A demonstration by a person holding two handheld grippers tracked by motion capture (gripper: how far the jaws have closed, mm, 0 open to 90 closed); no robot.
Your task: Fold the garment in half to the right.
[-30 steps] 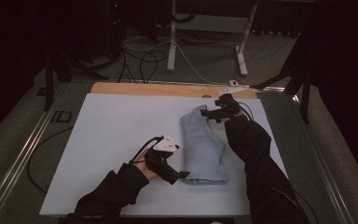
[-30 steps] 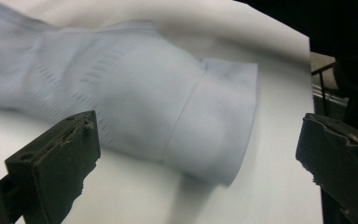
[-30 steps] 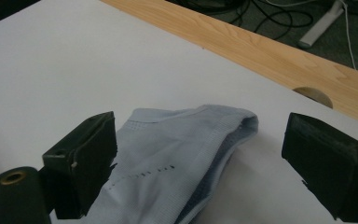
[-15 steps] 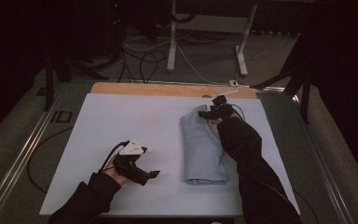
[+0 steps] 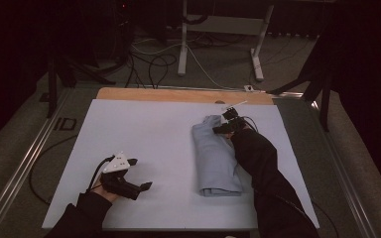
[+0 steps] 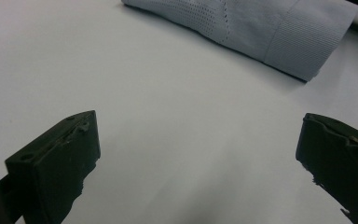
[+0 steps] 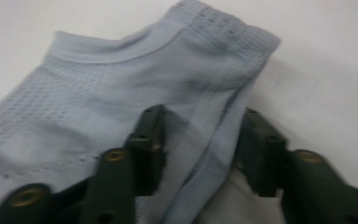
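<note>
A light blue garment [image 5: 217,158] lies folded into a long strip on the right half of the white table [image 5: 149,129]. My right gripper [image 5: 223,124] is at the strip's far end. In the right gripper view its jaws [image 7: 200,140] stand apart on either side of the ribbed hem of the garment [image 7: 121,93], with a little slack showing beside the fabric. My left gripper [image 5: 141,173] rests low over the table's near left, open and holding nothing. In the left gripper view the jaws [image 6: 198,154] are wide apart, with the garment [image 6: 261,28] farther off.
A wooden strip [image 5: 178,94] borders the table's far edge, with a small white stick [image 5: 235,104] near it. Cables [image 5: 154,64] and a white stand [image 5: 183,44] are on the floor beyond. Metal rails [image 5: 25,168] run along the table's left side.
My left gripper has drawn away from the garment's near end to the table's near left, open. The right gripper has stayed at the far end of the garment.
</note>
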